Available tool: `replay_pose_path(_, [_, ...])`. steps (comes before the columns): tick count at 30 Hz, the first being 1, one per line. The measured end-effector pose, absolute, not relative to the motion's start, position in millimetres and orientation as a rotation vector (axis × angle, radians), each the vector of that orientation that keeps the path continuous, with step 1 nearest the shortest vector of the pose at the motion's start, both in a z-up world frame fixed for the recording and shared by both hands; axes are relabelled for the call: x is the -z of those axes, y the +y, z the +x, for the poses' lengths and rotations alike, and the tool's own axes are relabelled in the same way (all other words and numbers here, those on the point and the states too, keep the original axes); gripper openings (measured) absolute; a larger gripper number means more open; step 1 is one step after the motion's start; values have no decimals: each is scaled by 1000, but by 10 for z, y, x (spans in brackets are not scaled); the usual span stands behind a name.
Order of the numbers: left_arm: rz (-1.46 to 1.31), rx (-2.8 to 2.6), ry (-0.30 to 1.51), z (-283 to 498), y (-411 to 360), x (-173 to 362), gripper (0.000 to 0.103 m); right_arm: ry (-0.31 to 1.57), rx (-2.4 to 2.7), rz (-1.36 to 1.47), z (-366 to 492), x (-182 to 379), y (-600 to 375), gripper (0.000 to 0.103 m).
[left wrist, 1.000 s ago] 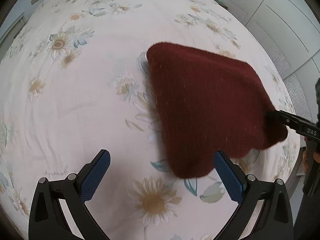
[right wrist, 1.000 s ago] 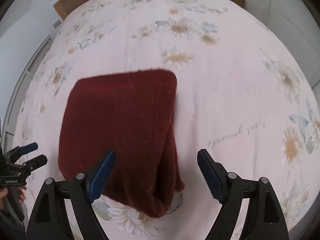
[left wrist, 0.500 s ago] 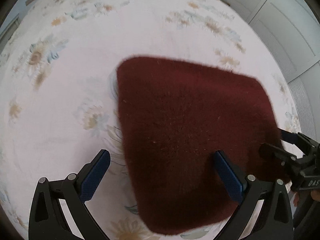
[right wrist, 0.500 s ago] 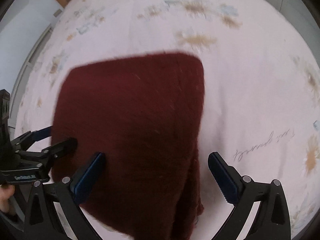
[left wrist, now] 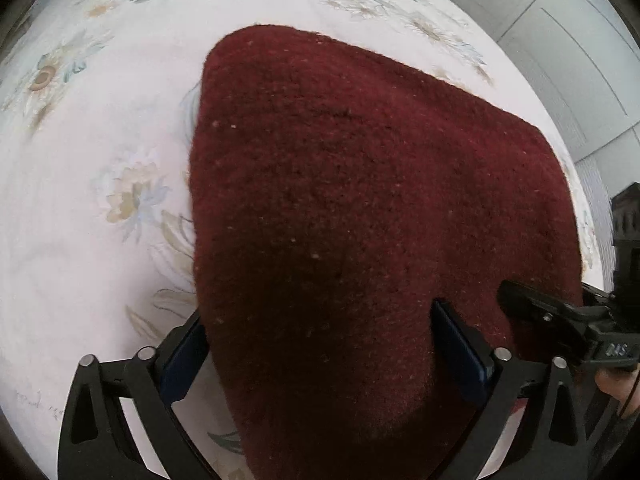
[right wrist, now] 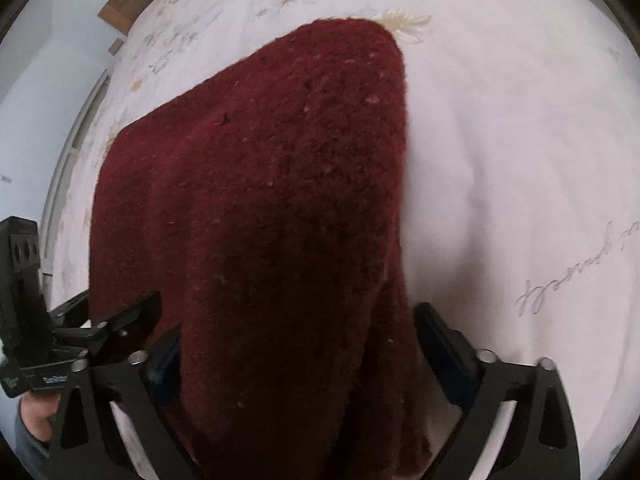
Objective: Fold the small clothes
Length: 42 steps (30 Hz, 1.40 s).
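Note:
A dark red knitted garment (left wrist: 360, 208) lies folded flat on the floral bedspread; it fills the middle of the right wrist view too (right wrist: 272, 208). My left gripper (left wrist: 320, 344) is open, its blue-padded fingers (left wrist: 460, 352) straddling the garment's near edge at its left corner. My right gripper (right wrist: 296, 352) is open too, its fingers (right wrist: 444, 344) straddling the near edge at the right corner. Each gripper shows at the side of the other's view, the right one (left wrist: 560, 320) and the left one (right wrist: 100, 328), both at the cloth's edge.
The white bedspread with daisy prints (left wrist: 80, 200) stretches left and far. White cupboard doors (left wrist: 560, 32) stand beyond the bed on the right. A wooden headboard (right wrist: 124, 8) and a white bed frame (right wrist: 68, 152) lie at the far left.
Both grippers have moved forward and down to the garment, which now fills the views. Their open fingers went from short of the near edge to straddling it.

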<state>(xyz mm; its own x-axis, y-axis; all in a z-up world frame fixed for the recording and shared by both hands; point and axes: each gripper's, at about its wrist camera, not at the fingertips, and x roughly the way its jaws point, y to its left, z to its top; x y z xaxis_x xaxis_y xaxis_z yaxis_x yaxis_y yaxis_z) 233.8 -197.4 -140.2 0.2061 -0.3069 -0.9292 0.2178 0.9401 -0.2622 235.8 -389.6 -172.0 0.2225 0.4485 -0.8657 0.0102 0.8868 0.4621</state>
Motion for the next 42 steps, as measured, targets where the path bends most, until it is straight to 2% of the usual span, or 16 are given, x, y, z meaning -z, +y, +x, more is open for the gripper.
replay_pose_path(2, [-79,380,1310,2338,-1959,1410,92,1323,-317,408,2367,1699,-3882,83])
replay_pose_path(5, [-82,394,1308,2334,-1936,1407,85,1317,-336,409,2355,1617,-3840,61])
replay_pose_path(6, [-80,398,1305,2331,-1949,1394,79,1312,-337,399,2350,1588,-3824,56])
replay_pose_path(9, [-58,418,1277,2287,-1964,1310,62,1285,-323,360,2303,1428,-3760,50])
replay_pose_path(10, [-44,430,1265,2269,-1956,1264,58,1269,-318,353,2276,1359,-3753,49])
replay_pose_path(15, [-36,458,1242,2229,-1771,998,53,1195,-342,323,2155,966,-3552,48])
replay_pose_path(22, [-17,435,1150,2132,-1155,499,52,1135,-420,284,2124,532,-2944,48])
replay_pose_path(27, [0,381,1115,1974,-610,321,52,1138,-472,255,2080,495,-2460,48])
replay_pose_path(31, [-7,345,1119,1862,-254,407,52,1181,-470,231,2037,735,-2157,48])
replay_pose_path(36, [-69,299,1220,1782,-35,915,54,1249,-421,177,1946,1124,-1957,52])
replay_pose_path(38, [-90,286,1239,1748,30,1097,59,1240,-416,204,1921,1174,-1992,56])
replay_pose_path(40, [-97,282,1209,1683,93,1156,69,1241,-423,234,1925,1184,-2002,59])
replay_pose_path(42, [-103,270,1200,1654,153,1166,72,1238,-418,221,1851,1200,-2159,64])
